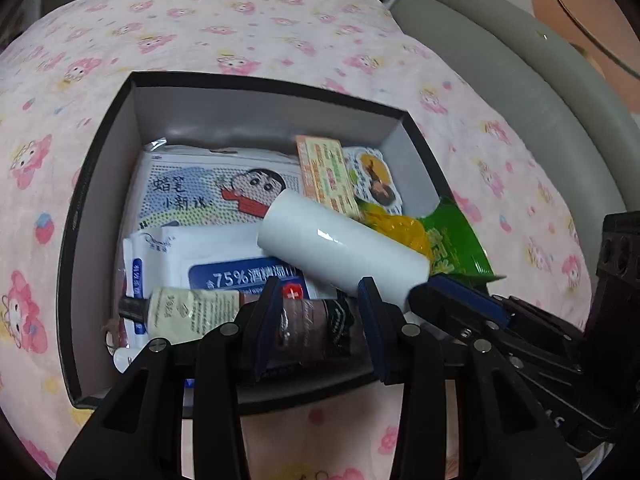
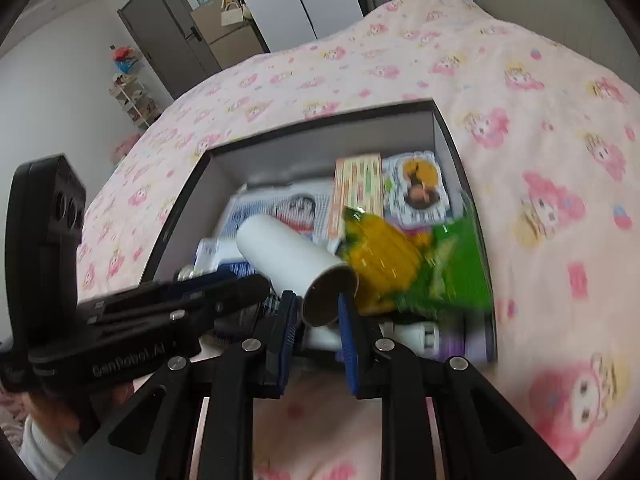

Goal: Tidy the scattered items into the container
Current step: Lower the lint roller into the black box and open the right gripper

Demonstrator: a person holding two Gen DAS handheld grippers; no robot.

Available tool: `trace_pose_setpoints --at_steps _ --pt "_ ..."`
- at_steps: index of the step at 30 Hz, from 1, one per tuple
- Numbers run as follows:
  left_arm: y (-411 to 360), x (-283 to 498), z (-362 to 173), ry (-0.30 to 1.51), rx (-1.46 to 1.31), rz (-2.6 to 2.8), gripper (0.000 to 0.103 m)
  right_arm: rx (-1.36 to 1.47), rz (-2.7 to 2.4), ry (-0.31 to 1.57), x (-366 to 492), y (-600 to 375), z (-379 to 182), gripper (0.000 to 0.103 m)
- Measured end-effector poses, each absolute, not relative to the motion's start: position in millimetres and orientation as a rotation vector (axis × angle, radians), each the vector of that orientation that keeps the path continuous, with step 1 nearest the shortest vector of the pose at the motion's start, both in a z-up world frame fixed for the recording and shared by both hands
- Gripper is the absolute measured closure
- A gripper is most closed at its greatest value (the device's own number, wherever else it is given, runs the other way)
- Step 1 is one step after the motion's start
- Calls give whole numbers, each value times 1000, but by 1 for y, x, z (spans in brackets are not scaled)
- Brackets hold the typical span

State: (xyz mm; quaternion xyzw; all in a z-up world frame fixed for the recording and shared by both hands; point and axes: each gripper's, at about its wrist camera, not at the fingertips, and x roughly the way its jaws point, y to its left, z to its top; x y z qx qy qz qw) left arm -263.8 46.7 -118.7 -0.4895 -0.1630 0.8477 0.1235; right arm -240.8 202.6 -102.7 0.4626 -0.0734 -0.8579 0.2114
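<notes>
A black box with a pale grey inside (image 1: 256, 120) is sitting on a pink cartoon-print bedspread (image 1: 280, 28), and it is holding most of what is in view. A white roll with a cardboard core (image 1: 340, 246) is lying tilted across the top of the pile, its open end pointing toward the cameras. Under it, a flat pack printed with a cartoon boy (image 1: 216, 188) is lying toward the far wall, with a white and blue wipes packet marked 75% (image 1: 224, 268) nearer. A tube with a cream and brown label (image 1: 240, 316) is lying along the near wall. To the right, an orange printed packet (image 1: 326, 172), a card with a yellow oval picture (image 1: 374, 178) and a green snack bag showing yellow contents (image 1: 448, 240) are crowding the right side. The left gripper (image 1: 318, 328) is hovering over the near edge with its jaws standing apart, the tube showing between them but not clearly pinched. The right gripper (image 2: 318, 344) is hanging just below the roll's open end (image 2: 328, 296), its jaws apart on either side of that end; whether the pads are touching it is unclear in the blurred right wrist view.
</notes>
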Motion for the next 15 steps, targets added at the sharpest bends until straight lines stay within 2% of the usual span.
trace_pose_setpoints --at_steps 9,15 --pt "25 -262 -120 -512 -1466 2506 64 1293 -2490 -128 -265 188 -102 81" --pt "52 -260 -118 -298 -1508 2414 64 1275 -2502 -193 -232 206 -91 81"
